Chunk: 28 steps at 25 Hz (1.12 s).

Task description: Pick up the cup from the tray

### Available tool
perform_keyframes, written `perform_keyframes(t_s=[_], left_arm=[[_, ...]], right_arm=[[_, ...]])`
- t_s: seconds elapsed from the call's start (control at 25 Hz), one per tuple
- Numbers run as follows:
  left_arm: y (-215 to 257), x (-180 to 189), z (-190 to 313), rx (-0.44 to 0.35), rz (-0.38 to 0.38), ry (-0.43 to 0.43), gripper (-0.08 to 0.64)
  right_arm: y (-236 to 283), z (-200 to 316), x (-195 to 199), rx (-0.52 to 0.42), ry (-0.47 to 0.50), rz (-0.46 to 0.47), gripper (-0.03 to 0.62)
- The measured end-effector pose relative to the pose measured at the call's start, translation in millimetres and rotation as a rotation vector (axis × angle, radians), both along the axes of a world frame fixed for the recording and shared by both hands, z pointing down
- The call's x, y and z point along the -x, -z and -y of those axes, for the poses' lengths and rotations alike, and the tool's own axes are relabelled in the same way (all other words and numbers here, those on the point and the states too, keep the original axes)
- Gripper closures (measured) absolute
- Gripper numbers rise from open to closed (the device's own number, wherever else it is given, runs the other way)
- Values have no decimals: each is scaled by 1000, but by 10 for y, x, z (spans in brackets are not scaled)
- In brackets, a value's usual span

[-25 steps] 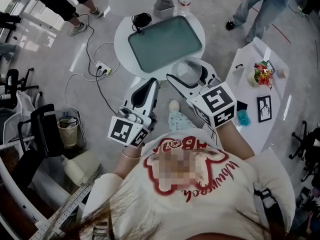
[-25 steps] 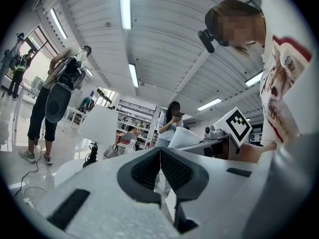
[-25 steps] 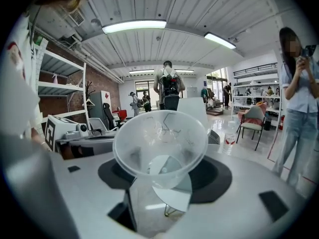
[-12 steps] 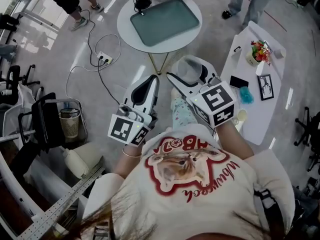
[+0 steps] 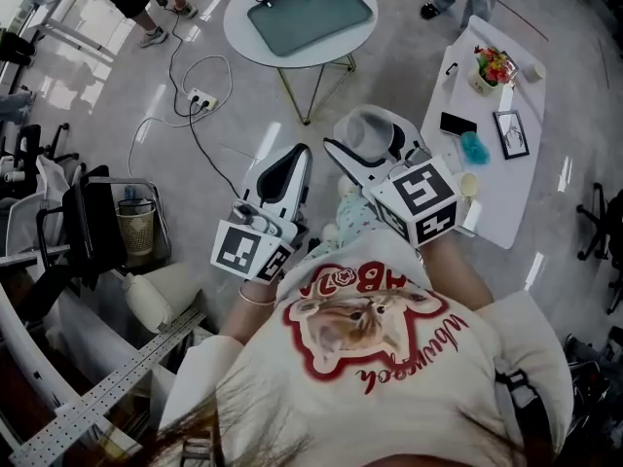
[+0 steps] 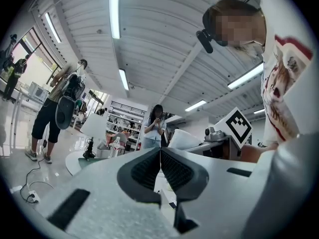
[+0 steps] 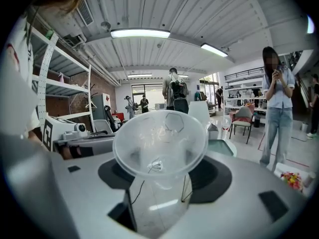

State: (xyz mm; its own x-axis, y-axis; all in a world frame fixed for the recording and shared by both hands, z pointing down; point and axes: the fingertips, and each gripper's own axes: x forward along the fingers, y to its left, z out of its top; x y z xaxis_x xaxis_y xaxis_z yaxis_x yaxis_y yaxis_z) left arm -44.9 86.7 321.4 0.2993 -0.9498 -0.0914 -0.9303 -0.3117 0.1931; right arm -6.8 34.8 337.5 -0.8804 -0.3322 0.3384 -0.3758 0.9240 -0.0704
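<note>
A clear plastic cup [image 7: 159, 153] sits between the jaws of my right gripper [image 7: 162, 180], mouth toward the camera. In the head view the cup [image 5: 365, 132] shows at the tip of the right gripper [image 5: 375, 149], held well away from the round table. The green tray [image 5: 310, 10] lies bare on the round white table [image 5: 255, 45] at the top of the head view. My left gripper [image 5: 285, 175] is held beside the right one, its black pads [image 6: 147, 171] pressed together with nothing between them [image 6: 160, 169].
A white side table [image 5: 506, 178] at the right carries flowers [image 5: 494, 66], a phone and a framed picture. Cables and a power strip [image 5: 202, 98] lie on the floor. A waste basket [image 5: 136, 224] and a chair stand at left. People stand nearby.
The round table and tray have slid toward the top of the head view, farther from both grippers. The cup stays in the right gripper. The left gripper stays shut.
</note>
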Motion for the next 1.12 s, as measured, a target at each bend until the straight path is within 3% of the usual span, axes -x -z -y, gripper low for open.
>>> perform_keyframes(t_s=[0.36,0.8,1.12], left_arm=[[66,-448,-346,-6,12,-12,545],[25,-1219,-820,9,-21,43,545],[-26,-1574,-1153,22,-16,71,545]], right_arm=[[109,-378,-407,-17,11,7,290],[69,-919,-1082,-10,85,-11,290],[60,-1260,-1453,3,110,-1,290]])
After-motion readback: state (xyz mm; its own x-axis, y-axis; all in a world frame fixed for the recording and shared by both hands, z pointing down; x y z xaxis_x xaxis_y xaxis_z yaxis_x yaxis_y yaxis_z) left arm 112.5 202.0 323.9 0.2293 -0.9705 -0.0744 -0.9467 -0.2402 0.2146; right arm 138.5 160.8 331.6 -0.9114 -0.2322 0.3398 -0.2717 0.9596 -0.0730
